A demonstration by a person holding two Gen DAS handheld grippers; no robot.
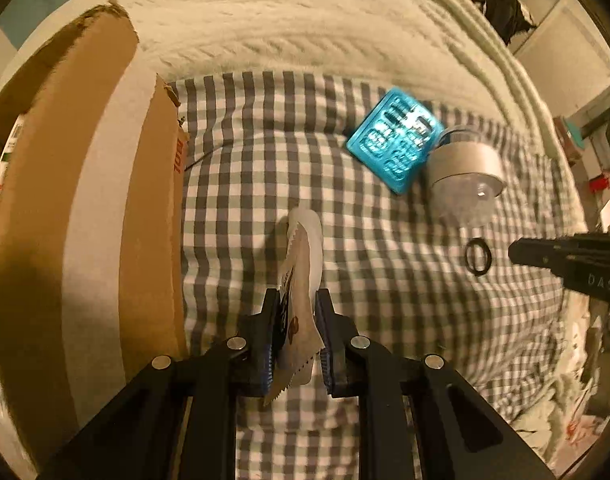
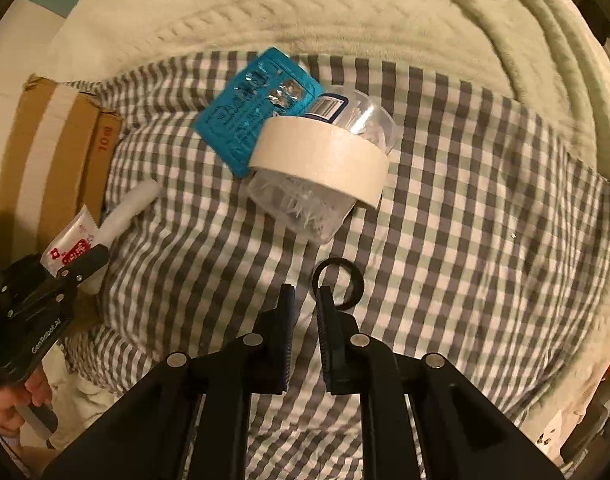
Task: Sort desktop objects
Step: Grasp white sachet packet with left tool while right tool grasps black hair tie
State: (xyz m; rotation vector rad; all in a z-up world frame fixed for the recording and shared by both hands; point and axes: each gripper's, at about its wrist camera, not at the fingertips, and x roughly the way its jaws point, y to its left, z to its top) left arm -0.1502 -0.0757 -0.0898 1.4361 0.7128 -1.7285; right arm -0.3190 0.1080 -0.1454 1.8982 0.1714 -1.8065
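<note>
My left gripper (image 1: pixel 297 296) is shut on a white sachet (image 1: pixel 299 280) with serrated ends and holds it above the checked cloth (image 1: pixel 245 160). The right wrist view shows the same sachet (image 2: pixel 71 248), with its red print, in the left gripper (image 2: pixel 85 260). Below it lies a white tube (image 1: pixel 311 228) (image 2: pixel 129 208). My right gripper (image 2: pixel 305 292) has its jaws nearly together with only cloth showing between them. A black ring (image 2: pixel 339 284) (image 1: pixel 479 256) lies on the cloth at the right fingertip. From the left wrist view, the right gripper (image 1: pixel 517 252) sits just right of the ring.
A blue blister pack (image 2: pixel 245 120) (image 1: pixel 393 140) leans against a clear jar (image 2: pixel 305 208) with a roll of cream tape (image 2: pixel 321 152) around it. A cardboard box (image 1: pixel 85 200) (image 2: pixel 45 152) stands at the left. A cream blanket (image 2: pixel 305 12) lies beyond. A hand (image 2: pixel 9 400) holds the left gripper.
</note>
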